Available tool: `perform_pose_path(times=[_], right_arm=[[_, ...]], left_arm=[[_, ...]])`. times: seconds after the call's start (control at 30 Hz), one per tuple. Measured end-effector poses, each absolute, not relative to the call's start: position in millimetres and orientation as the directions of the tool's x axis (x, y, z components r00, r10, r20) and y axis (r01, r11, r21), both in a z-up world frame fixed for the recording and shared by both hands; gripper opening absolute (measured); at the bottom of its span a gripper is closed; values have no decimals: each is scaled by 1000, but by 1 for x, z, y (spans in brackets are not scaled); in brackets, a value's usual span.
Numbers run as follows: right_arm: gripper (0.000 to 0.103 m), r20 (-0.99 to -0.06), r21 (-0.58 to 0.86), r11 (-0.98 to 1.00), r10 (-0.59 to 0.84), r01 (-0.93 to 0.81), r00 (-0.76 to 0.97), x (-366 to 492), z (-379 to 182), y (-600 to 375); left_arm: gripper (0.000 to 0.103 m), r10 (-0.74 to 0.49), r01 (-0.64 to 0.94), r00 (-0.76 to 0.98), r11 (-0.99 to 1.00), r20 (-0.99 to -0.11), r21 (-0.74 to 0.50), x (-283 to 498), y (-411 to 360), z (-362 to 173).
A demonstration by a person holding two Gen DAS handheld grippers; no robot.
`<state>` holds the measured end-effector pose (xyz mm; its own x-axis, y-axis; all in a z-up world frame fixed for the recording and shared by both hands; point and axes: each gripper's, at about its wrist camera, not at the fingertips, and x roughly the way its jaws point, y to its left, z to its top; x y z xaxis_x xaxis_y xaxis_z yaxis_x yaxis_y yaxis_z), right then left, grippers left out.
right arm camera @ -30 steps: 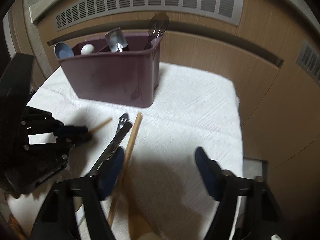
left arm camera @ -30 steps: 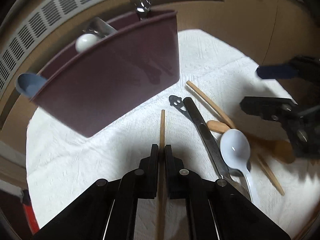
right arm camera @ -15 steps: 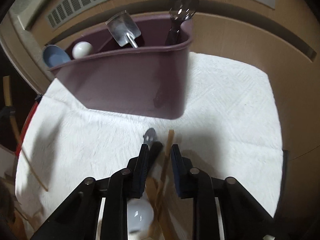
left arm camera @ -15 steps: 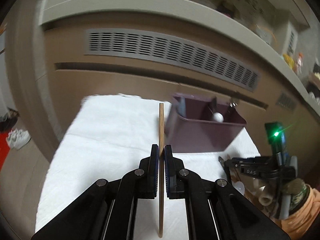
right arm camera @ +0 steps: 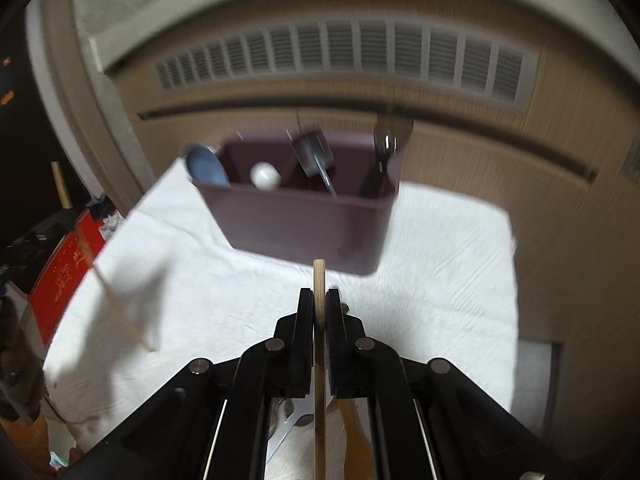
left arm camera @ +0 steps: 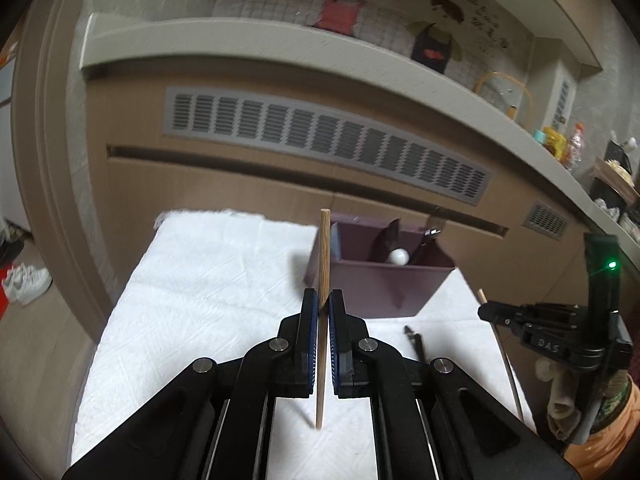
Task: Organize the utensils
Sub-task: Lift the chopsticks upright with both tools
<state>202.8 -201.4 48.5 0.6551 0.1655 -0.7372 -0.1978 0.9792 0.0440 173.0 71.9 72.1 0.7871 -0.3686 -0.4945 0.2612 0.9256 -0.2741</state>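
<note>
My left gripper (left arm camera: 323, 300) is shut on a wooden chopstick (left arm camera: 322, 280) and holds it upright above the white cloth (left arm camera: 208, 280). My right gripper (right arm camera: 319, 300) is shut on a second wooden chopstick (right arm camera: 319, 344), lifted in front of the maroon utensil caddy (right arm camera: 304, 220). The caddy also shows in the left wrist view (left arm camera: 380, 284). It holds a blue spoon (right arm camera: 206, 166), a white spoon (right arm camera: 265, 175), a metal scoop (right arm camera: 314, 152) and a dark spoon (right arm camera: 388, 140). The right gripper and its chopstick show at the right of the left wrist view (left arm camera: 500, 344).
A dark metal utensil (left arm camera: 414, 340) lies on the cloth right of my left gripper. More utensils lie under my right gripper (right arm camera: 292, 420). A wooden cabinet with a vent grille (left arm camera: 320, 148) stands behind the table. A red box (right arm camera: 64, 264) sits off the table's left edge.
My right gripper closed on a chopstick and lifted it off the cloth. My left gripper kept its chopstick and stayed raised, moving slightly closer to the caddy.
</note>
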Motion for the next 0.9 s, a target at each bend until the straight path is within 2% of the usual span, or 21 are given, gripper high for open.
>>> perform_pose_path(times=[0.4,0.63,0.77,0.9], right_arm=[[6,-584,61,964,246,-260,774,188,120,-201],[6,-552,42,967,232,-252,801,210,145,-202],[6,-573,31,967,225,-254,788,211,138,-202],[6,-688,41,960,229,-277,689,214,99,-199]], left_arm=[[5,-381,346,842,925,-383,-159,163,41,139],[5,-395,373,858,919,-329,-130,174,29,171],[5,-388,358,848,922,-360,-151,178,37,162],[6,-393,345,794,920,-465,-188,184,57,133]])
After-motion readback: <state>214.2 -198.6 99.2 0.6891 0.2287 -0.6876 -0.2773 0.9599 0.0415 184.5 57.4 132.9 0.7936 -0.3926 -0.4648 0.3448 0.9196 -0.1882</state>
